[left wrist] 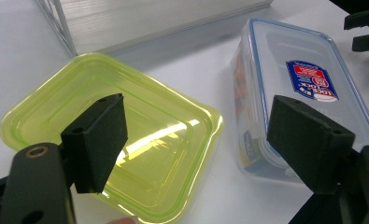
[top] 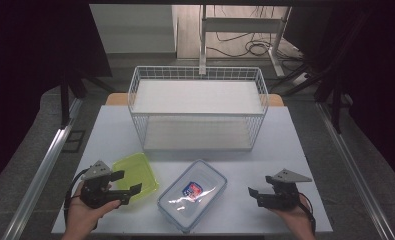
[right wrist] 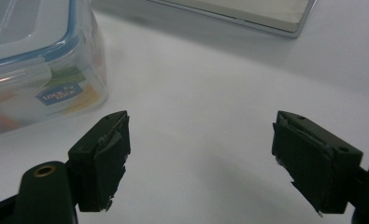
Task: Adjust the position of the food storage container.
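Observation:
A yellow-green plastic lid point(top: 135, 176) point(left wrist: 117, 130) lies flat on the white table near its front left. Beside it, to the right, sits a clear lidded food container point(top: 192, 194) point(left wrist: 294, 93) point(right wrist: 37, 65) with a blue seal and a red and blue label. My left gripper point(top: 126, 184) point(left wrist: 196, 149) hovers over the green lid's near edge, jaws open and empty. My right gripper point(top: 253, 195) point(right wrist: 201, 163) is open over bare table, just right of the container, nothing between its pads.
A white wire basket point(top: 199, 107) with a shelf inside stands at the middle back of the table point(top: 115, 125). Its base edge point(right wrist: 247, 14) lies ahead of the right gripper. Beyond the table are desk legs and cables on the floor.

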{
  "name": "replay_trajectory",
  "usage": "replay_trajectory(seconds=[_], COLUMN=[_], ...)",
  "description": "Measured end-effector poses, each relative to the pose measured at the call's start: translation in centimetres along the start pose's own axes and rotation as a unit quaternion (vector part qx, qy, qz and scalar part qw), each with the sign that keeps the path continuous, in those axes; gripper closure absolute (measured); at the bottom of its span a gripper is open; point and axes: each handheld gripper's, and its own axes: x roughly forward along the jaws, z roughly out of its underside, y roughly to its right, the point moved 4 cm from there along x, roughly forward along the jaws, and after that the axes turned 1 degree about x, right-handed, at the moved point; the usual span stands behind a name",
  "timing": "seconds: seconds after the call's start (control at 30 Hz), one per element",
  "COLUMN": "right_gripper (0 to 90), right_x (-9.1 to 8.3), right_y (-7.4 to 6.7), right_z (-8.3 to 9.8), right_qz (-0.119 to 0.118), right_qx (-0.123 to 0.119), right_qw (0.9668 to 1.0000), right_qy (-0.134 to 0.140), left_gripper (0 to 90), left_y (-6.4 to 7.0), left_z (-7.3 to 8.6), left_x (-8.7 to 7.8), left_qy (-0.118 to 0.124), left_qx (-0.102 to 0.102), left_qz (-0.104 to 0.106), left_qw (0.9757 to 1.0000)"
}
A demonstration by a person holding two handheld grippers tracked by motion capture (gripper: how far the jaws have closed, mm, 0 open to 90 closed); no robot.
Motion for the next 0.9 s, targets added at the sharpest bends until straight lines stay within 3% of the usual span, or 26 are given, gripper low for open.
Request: replay_trajectory(seconds=[0.1, 0.17, 0.2, 0.23, 0.37, 0.4, 0.43, 0.47, 0.5, 0.73, 0.9], right_gripper=[19.8, 20.0, 20.2, 20.5, 20.9, 21.0, 21.2, 21.2, 21.3, 21.4, 21.5], right_x=[0.0, -0.1, -0.1, -0.1, -0.1, -0.1, -0.2, -0.2, -0.2, 0.0, 0.1], right_y=[0.1, 0.2, 0.3, 0.3, 0.4, 0.3, 0.2, 0.2, 0.0, -0.5, -0.1], right_z=[0.1, 0.2, 0.2, 0.1, 0.0, -0.1, -0.1, -0.1, -0.2, -0.5, -0.4], right_qz=[0.0, 0.003, 0.004, 0.008, 0.013, 0.013, 0.012, 0.012, 0.011, 0.005, 0.006], right_qx=[-0.001, -0.001, 0.0, 0.0, -0.001, -0.001, -0.001, -0.001, 0.0, -0.009, -0.002], right_qw=[1.0, 1.0, 1.0, 1.0, 0.9999, 0.9999, 0.9999, 0.9999, 0.9999, 0.9999, 1.0], right_qy=[-0.001, -0.002, -0.001, -0.001, 0.001, 0.001, 0.001, 0.001, 0.002, 0.003, 0.001], left_gripper=[22.1, 28.2, 34.0, 45.8, 68.3, 68.3, 79.9, 79.9, 87.7, 90.0, 90.0], left_y=[0.0, 0.1, 0.2, 0.3, 0.7, 0.8, 1.1, 1.2, 1.6, 2.8, 4.3], left_z=[0.0, 0.2, 0.2, 0.3, 0.7, 0.8, 1.1, 1.2, 1.6, 2.7, 3.6], left_x=[0.1, 0.2, 0.2, 0.1, 0.0, 0.0, -0.1, -0.1, 0.0, -0.3, 0.4], left_qy=[-0.002, -0.007, -0.008, -0.011, -0.019, -0.022, -0.025, -0.028, -0.035, -0.042, -0.061], left_qx=[0.0, 0.005, 0.006, 0.012, 0.022, 0.025, 0.029, 0.031, 0.037, 0.053, 0.07], left_qz=[-0.002, 0.002, 0.003, 0.006, 0.016, 0.022, 0.029, 0.034, 0.041, 0.061, 0.082], left_qw=[1.0, 1.0, 0.9999, 0.9999, 0.9995, 0.9992, 0.9988, 0.9985, 0.9979, 0.9958, 0.9924])
